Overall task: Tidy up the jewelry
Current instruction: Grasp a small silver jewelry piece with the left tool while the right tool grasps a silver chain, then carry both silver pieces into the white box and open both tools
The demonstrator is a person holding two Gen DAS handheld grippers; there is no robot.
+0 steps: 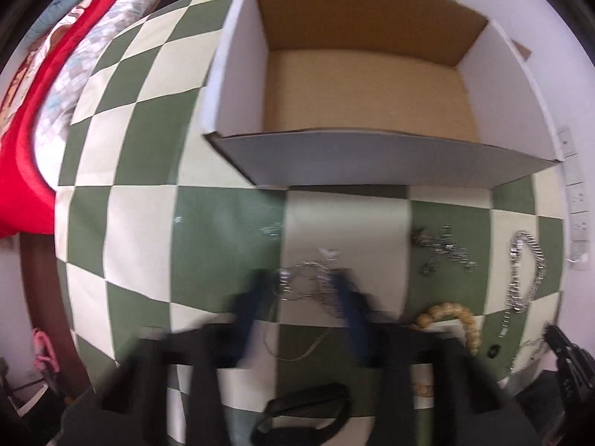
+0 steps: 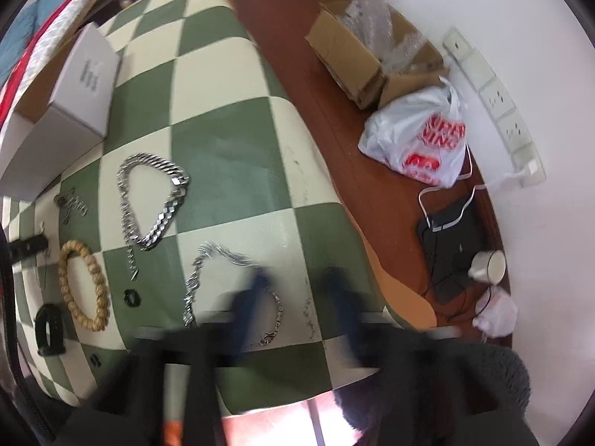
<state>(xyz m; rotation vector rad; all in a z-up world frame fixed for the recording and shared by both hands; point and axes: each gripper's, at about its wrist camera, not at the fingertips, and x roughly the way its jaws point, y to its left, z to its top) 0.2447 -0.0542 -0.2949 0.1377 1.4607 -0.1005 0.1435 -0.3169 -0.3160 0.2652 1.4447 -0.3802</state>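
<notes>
An open white cardboard box (image 1: 372,163) with a brown inside stands on the green-and-cream checked cloth; it shows at the left in the right wrist view (image 2: 74,93). My left gripper (image 1: 303,286) is open, its blue fingers either side of a thin silver necklace (image 1: 312,282). A dark chain (image 1: 442,249), a thick silver chain (image 1: 524,271) and a wooden bead bracelet (image 1: 457,316) lie to the right. My right gripper (image 2: 297,282) is open over a silver chain (image 2: 219,260). The thick silver chain (image 2: 152,200) and bead bracelet (image 2: 83,286) lie left of it.
A black band (image 2: 50,330) and small dark rings (image 2: 132,297) lie on the cloth. Beyond the table's right edge are a cardboard box (image 2: 364,55), a plastic bag (image 2: 420,141), a cup (image 2: 489,265) and wall sockets (image 2: 494,100). Red bedding (image 1: 26,148) is on the left.
</notes>
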